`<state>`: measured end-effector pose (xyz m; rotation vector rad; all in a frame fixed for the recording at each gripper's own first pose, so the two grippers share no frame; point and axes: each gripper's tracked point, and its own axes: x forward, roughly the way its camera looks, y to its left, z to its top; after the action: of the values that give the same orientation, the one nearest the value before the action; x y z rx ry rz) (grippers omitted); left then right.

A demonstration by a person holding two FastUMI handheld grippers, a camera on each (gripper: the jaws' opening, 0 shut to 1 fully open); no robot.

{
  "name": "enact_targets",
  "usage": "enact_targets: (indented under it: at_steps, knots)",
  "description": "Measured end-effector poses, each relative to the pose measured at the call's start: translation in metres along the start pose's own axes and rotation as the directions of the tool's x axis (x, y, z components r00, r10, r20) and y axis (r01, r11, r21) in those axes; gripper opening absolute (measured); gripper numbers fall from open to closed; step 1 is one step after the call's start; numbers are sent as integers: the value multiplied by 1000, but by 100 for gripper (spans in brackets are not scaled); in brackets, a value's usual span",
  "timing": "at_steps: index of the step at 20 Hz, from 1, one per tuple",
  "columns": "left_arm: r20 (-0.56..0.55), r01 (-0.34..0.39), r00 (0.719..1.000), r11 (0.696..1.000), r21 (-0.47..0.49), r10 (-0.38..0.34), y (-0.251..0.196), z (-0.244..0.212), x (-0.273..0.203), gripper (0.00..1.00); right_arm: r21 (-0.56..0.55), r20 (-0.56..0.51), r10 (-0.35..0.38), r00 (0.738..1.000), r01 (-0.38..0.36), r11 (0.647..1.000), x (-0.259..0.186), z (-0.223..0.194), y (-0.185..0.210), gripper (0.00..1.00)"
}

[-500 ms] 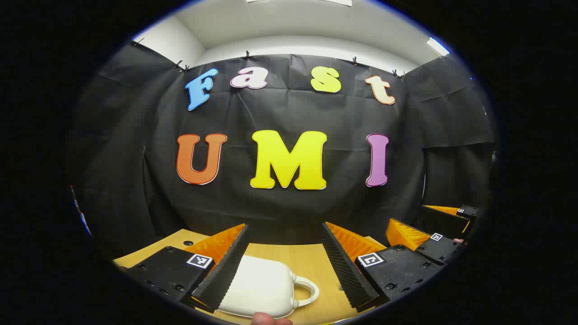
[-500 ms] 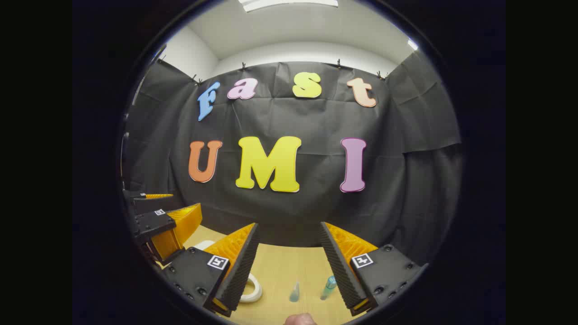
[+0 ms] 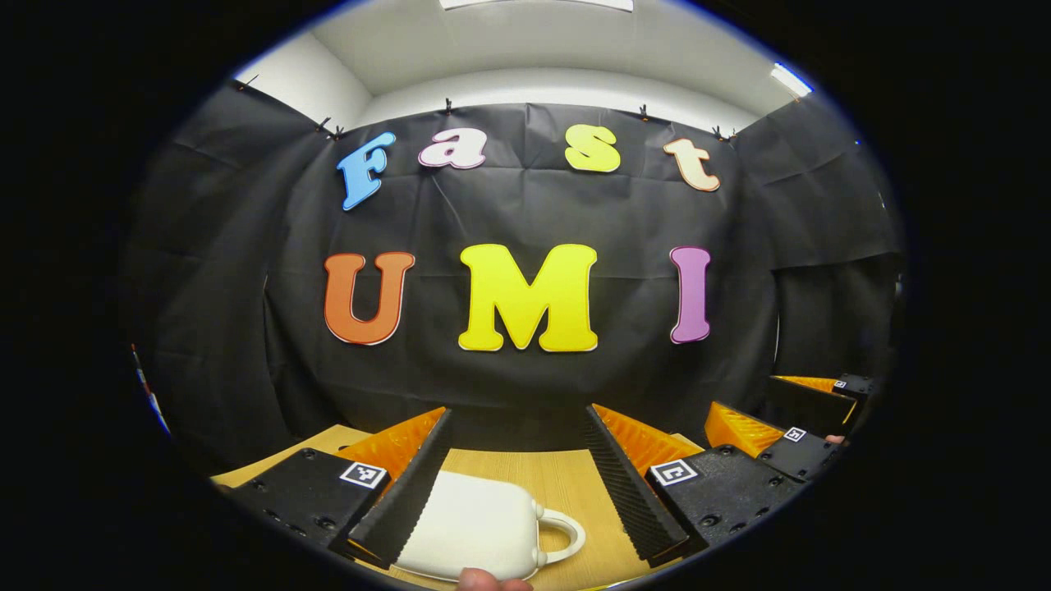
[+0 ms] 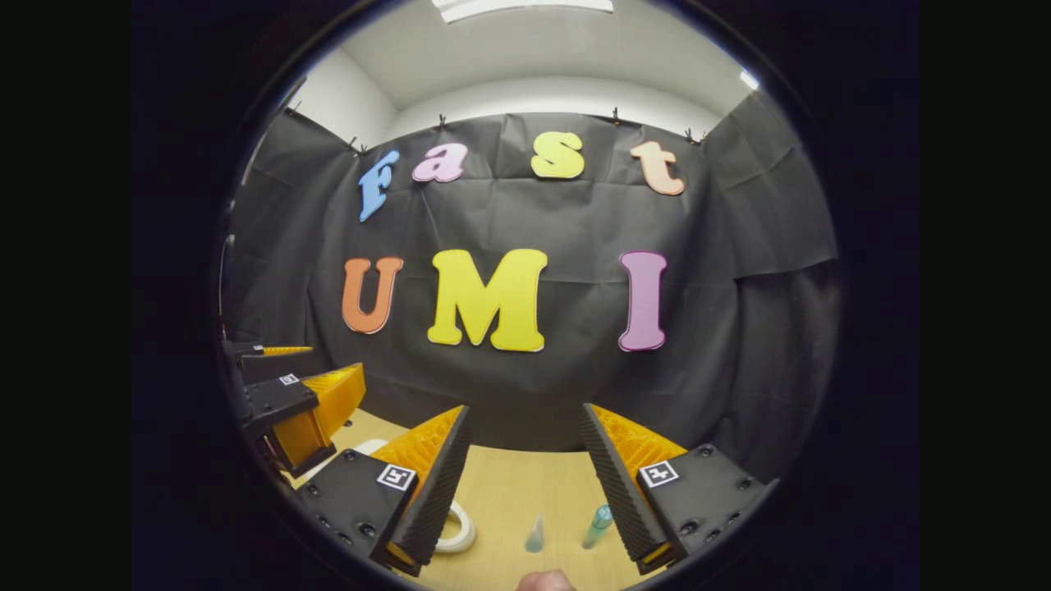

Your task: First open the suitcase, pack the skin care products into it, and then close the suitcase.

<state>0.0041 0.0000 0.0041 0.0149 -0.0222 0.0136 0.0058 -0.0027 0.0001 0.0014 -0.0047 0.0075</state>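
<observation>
Wooden table (image 3: 566,484), closed white suitcase (image 3: 480,525), unlabelled.

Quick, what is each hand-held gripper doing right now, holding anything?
Left hand-held gripper: open, holding nothing, above the white suitcase.
Right hand-held gripper: open, holding nothing, above the table.

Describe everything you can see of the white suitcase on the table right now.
The small white hard-shell suitcase lies flat and closed on the light wooden table. It looks like smooth moulded plastic with rounded corners, and its looped white handle points to the right in the left gripper view. It sits low between the left gripper's open fingers, one finger hiding its left edge; whether that finger touches it cannot be told. Its handle also shows in the right gripper view.
</observation>
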Motion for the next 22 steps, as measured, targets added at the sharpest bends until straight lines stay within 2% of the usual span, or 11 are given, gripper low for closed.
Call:
enact_targets:
  at_steps: [5,11,13,15,18,22]
  knots:
    - [8,-10,1000,1000,1,10,2,2,0,100,0,4,1,1000,-1,1000,1,1,-3,80]
    - [-20,14,1000,1000,20,-13,-12,-10,0,100,-6,-19,0,1000,0,1000,-4,-12,-11,80]
    - [-27,37,999,998,54,-36,-19,-16,3,100,-5,-31,-12,999,12,1000,-4,-19,-20,80]
    - [-54,81,996,989,126,-75,-29,-33,9,100,-17,-49,-29,998,28,999,-7,-31,-34,80]
    - [-122,149,985,953,264,-120,-43,-71,11,100,-45,-86,-72,994,69,997,-12,-50,-67,80]
    - [-218,225,966,870,439,-140,-63,-124,11,100,-64,-127,-146,981,139,988,-20,-73,-119,80]
